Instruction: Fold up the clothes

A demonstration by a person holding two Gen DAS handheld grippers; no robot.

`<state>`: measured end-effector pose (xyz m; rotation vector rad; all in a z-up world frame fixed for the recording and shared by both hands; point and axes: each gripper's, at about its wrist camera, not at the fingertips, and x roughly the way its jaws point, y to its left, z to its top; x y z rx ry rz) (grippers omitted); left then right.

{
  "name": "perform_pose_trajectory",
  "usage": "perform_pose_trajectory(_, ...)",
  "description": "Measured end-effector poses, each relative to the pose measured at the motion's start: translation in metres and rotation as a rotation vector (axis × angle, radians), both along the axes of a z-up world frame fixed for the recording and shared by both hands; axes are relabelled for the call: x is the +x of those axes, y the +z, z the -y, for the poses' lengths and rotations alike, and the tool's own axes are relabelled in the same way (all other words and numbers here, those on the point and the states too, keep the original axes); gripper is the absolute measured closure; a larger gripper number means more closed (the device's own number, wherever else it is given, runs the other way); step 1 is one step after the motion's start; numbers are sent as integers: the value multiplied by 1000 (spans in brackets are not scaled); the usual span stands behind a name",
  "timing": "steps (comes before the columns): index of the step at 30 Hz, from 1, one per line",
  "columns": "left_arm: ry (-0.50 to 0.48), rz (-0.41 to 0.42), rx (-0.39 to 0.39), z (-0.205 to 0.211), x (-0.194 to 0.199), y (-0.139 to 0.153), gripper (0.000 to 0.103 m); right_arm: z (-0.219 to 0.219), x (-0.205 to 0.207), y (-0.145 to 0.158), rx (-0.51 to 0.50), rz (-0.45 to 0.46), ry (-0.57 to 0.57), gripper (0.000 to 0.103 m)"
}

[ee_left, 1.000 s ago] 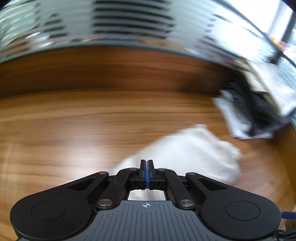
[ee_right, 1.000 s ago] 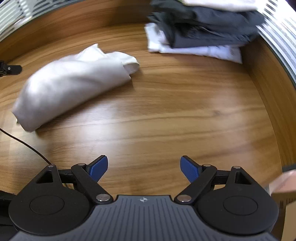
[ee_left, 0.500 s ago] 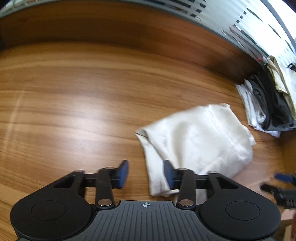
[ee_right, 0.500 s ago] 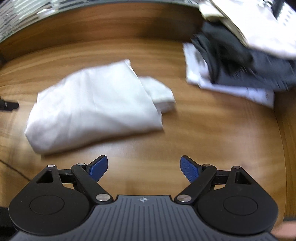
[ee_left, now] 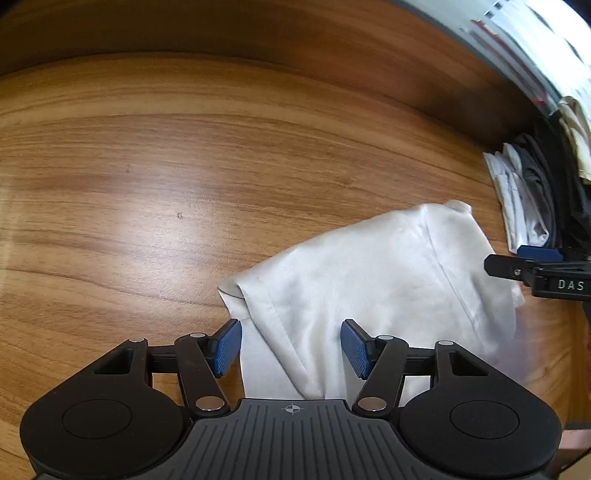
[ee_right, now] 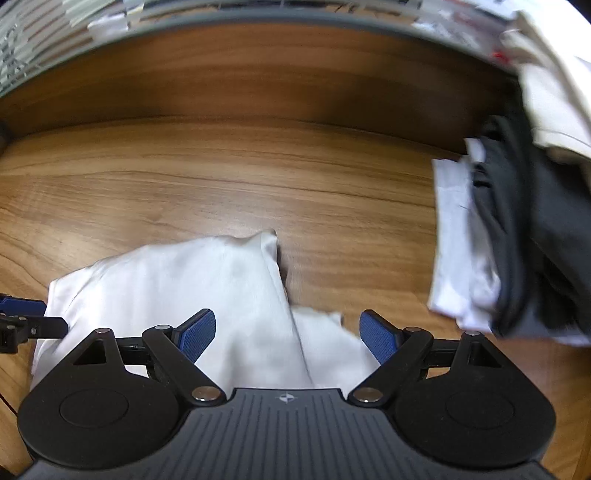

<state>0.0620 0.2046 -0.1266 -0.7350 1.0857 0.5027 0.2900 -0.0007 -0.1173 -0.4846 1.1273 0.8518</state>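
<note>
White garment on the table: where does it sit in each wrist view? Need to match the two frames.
Left wrist: the white garment lies lower centre-right, its near end between the opening jaws of the left gripper.
Right wrist: the garment lies lower left to centre, its right end between the open jaws of the right gripper.
Shared landmark: the stack of folded clothes, at the right edge of both.

A wood-grain table point(ee_left: 184, 184) fills both views, its far edge curving beneath a band of pale slatted blinds point(ee_right: 55, 33). Light glares off the surface near the table's middle, and small dark specks mark the grain.
</note>
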Motion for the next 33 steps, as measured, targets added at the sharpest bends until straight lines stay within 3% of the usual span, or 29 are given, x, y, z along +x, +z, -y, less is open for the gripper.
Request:
perform_pose_trajectory(7, -3, 24, -67, 10, -19, 7, 34, 8, -3, -12, -40, -105, 106, 16)
perform_pose_trajectory(10, -45, 13, -89, 25, -29, 6, 34, 21, -11, -19, -66, -129, 128, 23)
perform_pose_trajectory(11, -60, 13, -96, 28, -31, 5, 34, 25, -13, -22, -70, -137, 123, 31)
perform_pose_trajectory(13, -87, 9, -109, 35, -35, 3, 34, 31, -14, -25, -57, -170, 93, 62)
perform_pose_trajectory(14, -93, 7, -113, 37, -36, 2, 34, 33, -16, -24, -49, -176, 78, 85)
perform_pose_trajectory(15, -103, 10, -117, 39, -37, 3, 33, 34, -17, -22, -43, -176, 66, 94)
perform_pose_trajectory(20, -144, 52, -58, 48, -39, 20, 30, 42, -32, 18, 66, -137, 41, 97)
perform_pose_trajectory(24, -115, 124, -32, 45, -46, 46, 30, 46, -49, 63, 186, -111, 56, 97)
perform_pose_trajectory(28, -32, 196, -20, 30, -59, 73, 30, 33, -83, 95, 275, -101, 135, 97)
perform_pose_trajectory(33, 94, 178, 14, 8, -83, 86, 30, 0, -147, 107, 324, -129, 315, 97)
